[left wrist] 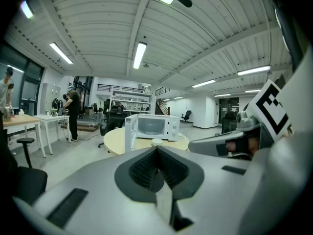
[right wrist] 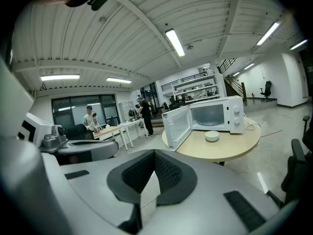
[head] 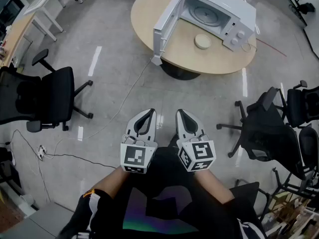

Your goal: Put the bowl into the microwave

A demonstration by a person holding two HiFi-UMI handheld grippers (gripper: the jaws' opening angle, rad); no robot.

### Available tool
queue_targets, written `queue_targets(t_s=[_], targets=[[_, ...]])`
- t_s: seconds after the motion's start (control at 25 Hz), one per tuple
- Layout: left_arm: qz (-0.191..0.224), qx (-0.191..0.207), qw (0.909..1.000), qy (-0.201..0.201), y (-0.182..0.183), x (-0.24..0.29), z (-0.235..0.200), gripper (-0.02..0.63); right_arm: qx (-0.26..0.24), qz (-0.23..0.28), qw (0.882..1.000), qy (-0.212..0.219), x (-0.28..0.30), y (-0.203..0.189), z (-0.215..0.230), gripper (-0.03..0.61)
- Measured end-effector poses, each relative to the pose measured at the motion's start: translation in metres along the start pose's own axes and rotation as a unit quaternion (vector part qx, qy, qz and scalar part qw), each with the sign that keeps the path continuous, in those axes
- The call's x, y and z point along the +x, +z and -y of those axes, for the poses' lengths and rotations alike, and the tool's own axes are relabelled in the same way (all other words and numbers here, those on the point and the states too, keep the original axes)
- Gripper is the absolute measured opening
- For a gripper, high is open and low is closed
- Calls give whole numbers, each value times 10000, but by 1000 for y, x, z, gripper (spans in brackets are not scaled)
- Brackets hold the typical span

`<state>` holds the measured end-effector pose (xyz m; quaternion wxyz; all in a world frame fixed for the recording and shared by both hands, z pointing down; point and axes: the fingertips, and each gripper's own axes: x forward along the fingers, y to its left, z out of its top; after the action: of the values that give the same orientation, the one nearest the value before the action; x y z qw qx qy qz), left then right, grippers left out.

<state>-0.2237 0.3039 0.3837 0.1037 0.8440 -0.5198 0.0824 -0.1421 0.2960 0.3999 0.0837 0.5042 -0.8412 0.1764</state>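
Open office, swivel chairs (head: 47,96), desks (head: 44,3)

We hold both grippers side by side, well short of the microwave (head: 209,15), tips aimed toward it. Our left gripper (head: 149,114) has its jaws pressed together with nothing between them, and our right gripper (head: 181,114) is the same. Our forearms (head: 107,183) reach forward, and the marker cubes (head: 137,157) face up.

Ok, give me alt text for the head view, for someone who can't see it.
A white microwave, door open, sits on a round table with a bowl in front of it. Near the viewer, the left gripper and right gripper are held side by side, shut and empty.
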Motion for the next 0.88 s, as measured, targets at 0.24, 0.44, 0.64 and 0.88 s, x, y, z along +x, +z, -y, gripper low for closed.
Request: queue_targets(t_s=[0.24, 0.44, 0.64, 0.88], targets=[[-96, 186, 9998, 0, 0, 11, 1, 46, -6, -11, 10000, -38, 4, 3, 11, 15], [-11, -34, 9999, -106, 3, 26, 11, 46, 12, -33, 9999, -100, 5, 5, 25, 15], [-188, 214, 9995, -127, 2, 43, 16, 46, 71, -67, 9998, -162, 9, 6, 44, 15], [-286, 200, 9993, -115, 3, 70, 22, 46, 123, -95, 9998, -145, 20, 11, 69, 15]])
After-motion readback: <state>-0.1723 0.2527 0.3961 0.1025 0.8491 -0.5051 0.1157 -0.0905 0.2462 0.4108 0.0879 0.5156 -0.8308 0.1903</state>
